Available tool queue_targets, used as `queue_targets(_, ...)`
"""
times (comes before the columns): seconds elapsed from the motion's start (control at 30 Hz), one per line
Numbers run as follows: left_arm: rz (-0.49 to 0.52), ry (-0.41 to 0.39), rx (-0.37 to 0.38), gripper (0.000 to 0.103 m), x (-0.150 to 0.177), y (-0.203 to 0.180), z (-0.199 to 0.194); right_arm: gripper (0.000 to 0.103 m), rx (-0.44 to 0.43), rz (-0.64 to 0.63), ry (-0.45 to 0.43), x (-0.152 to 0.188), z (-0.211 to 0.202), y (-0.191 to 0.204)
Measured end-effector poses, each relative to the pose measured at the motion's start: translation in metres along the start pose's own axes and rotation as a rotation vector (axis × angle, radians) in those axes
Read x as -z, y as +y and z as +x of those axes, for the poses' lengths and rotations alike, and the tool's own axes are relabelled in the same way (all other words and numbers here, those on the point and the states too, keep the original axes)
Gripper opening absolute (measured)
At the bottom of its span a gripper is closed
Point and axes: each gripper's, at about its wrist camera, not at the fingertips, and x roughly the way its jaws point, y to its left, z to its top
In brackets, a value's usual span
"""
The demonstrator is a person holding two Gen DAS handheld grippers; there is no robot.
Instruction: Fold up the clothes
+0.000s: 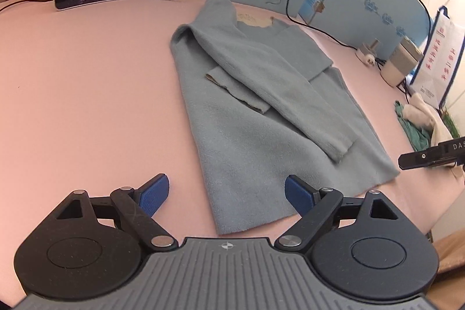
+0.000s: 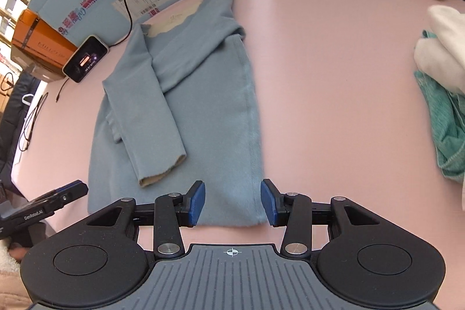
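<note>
On pink table (image 1: pixel 87 106), blue top (image 1: pixel 261 135) lies half folded; L gripper (image 1: pixel 226 193) wide, R gripper (image 2: pixel 232 202) partly apart, both holding nothing.

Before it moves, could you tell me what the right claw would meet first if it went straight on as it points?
Probably the sweater: its hem lies just ahead between the open right claw fingers.
</note>
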Motion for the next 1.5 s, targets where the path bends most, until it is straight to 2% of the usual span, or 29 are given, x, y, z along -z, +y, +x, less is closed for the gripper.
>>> queue_targets(0.27, -0.053, -0.045, 0.113, 0.086, 0.002, -0.01, 0.011, 0.044, -0.005, 0.054, -0.018, 0.012, 0.013, -0.008)
queue_targets(0.33, -0.042, -0.038, 0.096, 0.073, 0.0, -0.015, 0.014, 0.044, 0.001, 0.03, -0.029, 0.012, 0.016, -0.001)
queue_targets(0.37, -0.031, -0.029, 0.074, 0.048, -0.002, -0.017, 0.014, 0.04, 0.013, 0.016, -0.033, 0.012, 0.017, 0.002)
queue_targets(0.4, -0.026, -0.011, 0.041, 0.02, -0.006, -0.018, 0.014, 0.031, 0.033, -0.003, -0.032, 0.012, 0.018, 0.006)
queue_targets(0.43, -0.031, 0.014, 0.018, 0.012, -0.008, -0.016, 0.014, 0.022, 0.047, -0.024, -0.027, 0.011, 0.019, 0.009)
queue_targets(0.47, -0.03, 0.034, 0.009, 0.008, -0.01, -0.014, 0.013, 0.005, 0.045, -0.025, -0.008, 0.011, 0.02, 0.01)
queue_targets(0.53, 0.002, 0.051, 0.003, 0.008, -0.015, -0.013, 0.004, 0.004, 0.045, -0.025, 0.028, 0.01, 0.017, 0.01)
queue_targets(0.63, 0.069, 0.056, 0.001, 0.006, -0.03, -0.014, -0.02, 0.004, 0.002, 0.013, -0.002, 0.006, -0.003, 0.009)
queue_targets(0.8, 0.119, -0.024, 0.002, 0.006, -0.063, -0.017, -0.068, 0.003, -0.07, 0.09, -0.061, -0.006, -0.049, 0.01)
queue_targets(0.9, 0.182, 0.026, -0.054, 0.007, -0.063, -0.018, -0.062, 0.003, -0.039, 0.06, -0.049, -0.005, -0.064, 0.019)
queue_targets(0.93, 0.17, 0.059, -0.069, 0.009, -0.058, -0.014, -0.053, 0.003, -0.013, 0.059, -0.03, -0.002, -0.062, 0.019)
queue_targets(1.03, 0.104, 0.132, -0.088, 0.017, -0.04, -0.001, -0.035, 0.008, 0.119, 0.016, 0.019, 0.008, -0.042, 0.016)
queue_targets(1.1, 0.078, 0.131, -0.085, 0.045, -0.032, 0.0, -0.033, 0.01, 0.214, 0.007, 0.077, 0.016, -0.028, 0.011)
queue_targets(1.13, 0.073, 0.114, -0.088, 0.05, -0.031, -0.001, -0.035, 0.01, 0.244, 0.004, 0.088, 0.02, -0.025, 0.009)
queue_targets(1.2, 0.07, 0.085, -0.05, 0.053, -0.033, -0.008, -0.036, 0.011, 0.258, 0.019, 0.076, 0.022, -0.026, 0.007)
queue_targets(1.33, 0.114, 0.029, 0.014, 0.053, -0.04, -0.033, -0.032, 0.022, 0.227, 0.014, 0.015, 0.011, -0.029, 0.013)
queue_targets(1.4, 0.146, -0.001, 0.037, 0.053, -0.042, -0.047, -0.029, 0.042, 0.226, -0.029, -0.003, 0.004, -0.028, 0.021)
queue_targets(1.5, 0.147, -0.035, 0.085, 0.053, -0.037, -0.057, -0.026, 0.051, 0.21, -0.079, -0.021, -0.003, -0.025, 0.032)
